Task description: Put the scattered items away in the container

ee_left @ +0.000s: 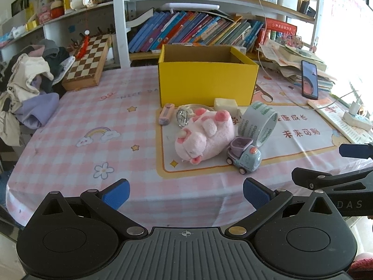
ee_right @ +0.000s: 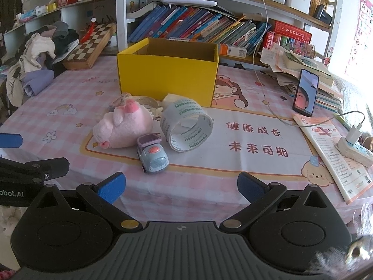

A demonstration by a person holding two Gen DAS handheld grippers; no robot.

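Note:
An open yellow box (ee_left: 207, 81) (ee_right: 167, 79) stands mid-table. In front of it lie a pink plush pig (ee_left: 205, 135) (ee_right: 126, 124), a small blue-purple toy truck (ee_left: 243, 156) (ee_right: 152, 155), a tape roll (ee_left: 257, 122) (ee_right: 186, 126), a watch (ee_left: 184, 115), a pink eraser-like case (ee_left: 166, 113) and a cream block (ee_left: 225, 105). My left gripper (ee_left: 186, 194) is open and empty at the near table edge, short of the pig. My right gripper (ee_right: 181, 187) is open and empty, just short of the truck.
A chessboard (ee_left: 87, 61) and a clothes pile (ee_left: 30, 81) sit at the left. A propped phone (ee_right: 305, 92), stacked papers, a booklet (ee_right: 335, 154) and a power strip (ee_right: 354, 148) with cable sit at the right. Bookshelves stand behind the table.

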